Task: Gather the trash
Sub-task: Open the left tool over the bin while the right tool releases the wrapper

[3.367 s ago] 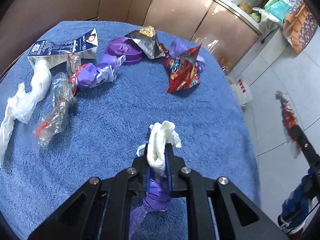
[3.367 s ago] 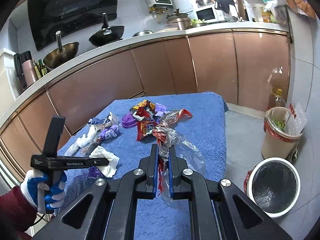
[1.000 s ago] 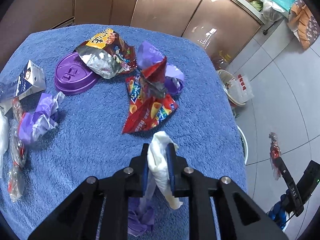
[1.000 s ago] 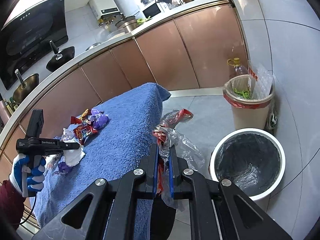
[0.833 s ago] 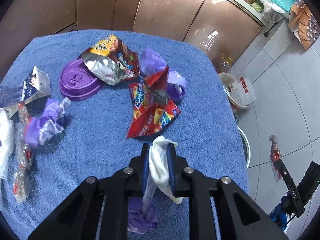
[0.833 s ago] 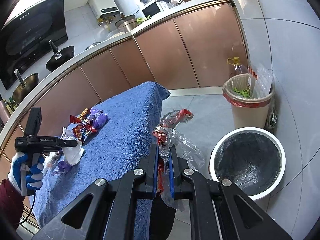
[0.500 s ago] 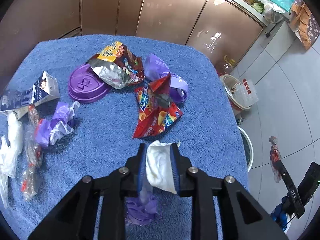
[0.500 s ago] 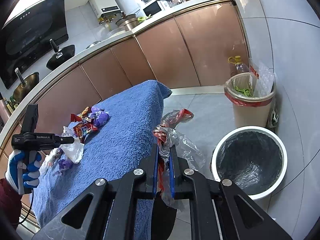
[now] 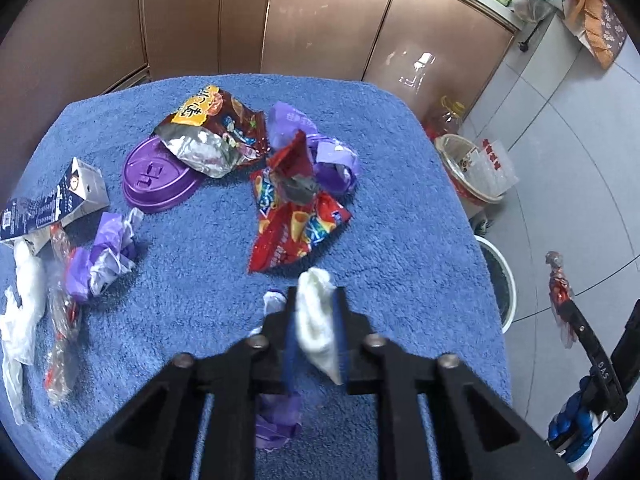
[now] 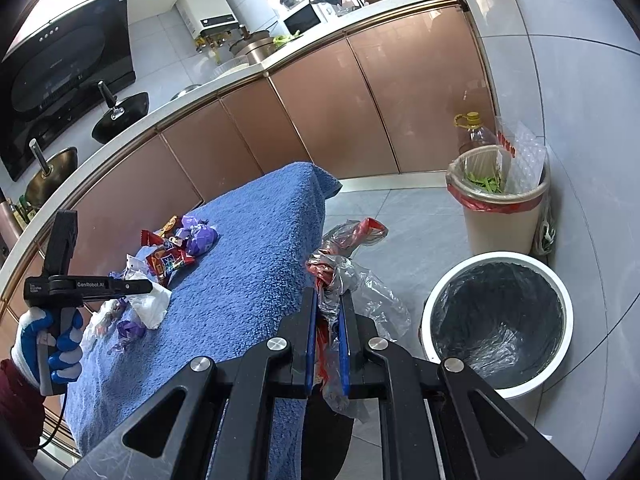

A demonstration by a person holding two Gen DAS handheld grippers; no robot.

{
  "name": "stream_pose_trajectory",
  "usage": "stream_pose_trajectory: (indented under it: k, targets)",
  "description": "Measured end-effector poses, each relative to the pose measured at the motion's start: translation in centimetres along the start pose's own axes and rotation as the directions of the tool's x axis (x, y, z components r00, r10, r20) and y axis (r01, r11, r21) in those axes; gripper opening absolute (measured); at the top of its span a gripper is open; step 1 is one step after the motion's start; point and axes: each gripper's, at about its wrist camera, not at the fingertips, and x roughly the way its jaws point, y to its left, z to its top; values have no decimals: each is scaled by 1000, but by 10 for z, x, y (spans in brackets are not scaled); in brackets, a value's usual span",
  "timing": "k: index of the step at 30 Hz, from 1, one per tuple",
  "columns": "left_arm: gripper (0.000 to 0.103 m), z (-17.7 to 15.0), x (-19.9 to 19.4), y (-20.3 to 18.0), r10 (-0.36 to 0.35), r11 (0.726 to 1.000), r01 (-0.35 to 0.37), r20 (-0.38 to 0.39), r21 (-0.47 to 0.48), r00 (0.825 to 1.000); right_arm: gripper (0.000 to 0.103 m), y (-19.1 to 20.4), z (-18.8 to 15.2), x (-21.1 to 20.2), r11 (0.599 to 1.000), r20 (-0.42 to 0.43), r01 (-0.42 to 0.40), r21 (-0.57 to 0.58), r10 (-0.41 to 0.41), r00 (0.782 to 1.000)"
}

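The right gripper has its jaws closed on a crumpled clear plastic wrapper with red print, held off the desk edge, short of the white round bin with a black liner at four o'clock. Released here, I judge the light film would flutter to the floor. The left gripper has its jaws parted a little around a crumpled white tissue over the blue towel-covered desk; that loose hold could let it slip. More litter lies toward eleven o'clock.
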Motion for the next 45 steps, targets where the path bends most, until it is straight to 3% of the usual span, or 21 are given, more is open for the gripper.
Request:
stream_pose_trajectory:
  k: [5,11,19,24,28,29,33,37,39,45]
  targets:
    - [7,4,-17,-14,-38,999,37,48,22,998,10,-4,1,0,1000,4,13,8,-13,1000]
    - [6,23,-26,-66,-172,982,166,63,93,983,10,-20,7,4,997,10,73,32,-73,997]
    - [7,46,39,-189,-315,918,323,-69,230,947,12,-65,14,25,974,-30,220,60,-218,975]
    - [8,49,86,-254,-327,893,353,-136,280,935,12,-93,14,39,954,-78,293,70,-287,955]
    - [8,49,117,-291,-294,889,332,-160,316,942,13,-109,12,45,937,-103,343,65,-336,936]
    - [9,49,126,-301,-287,888,330,-176,320,942,18,-113,11,46,933,-108,354,63,-346,932]
    - [11,47,136,-319,-272,886,319,-180,336,945,38,-124,9,44,918,-119,390,68,-380,917]
    - [21,47,134,-319,-278,887,320,-169,333,946,41,-128,7,40,912,-125,402,79,-391,912]
    - [42,48,130,-318,-278,889,317,-161,332,947,43,-124,6,36,911,-123,404,78,-394,911]
    - [46,45,115,-313,-317,879,350,-151,324,936,43,-106,3,22,911,-107,407,71,-398,911]
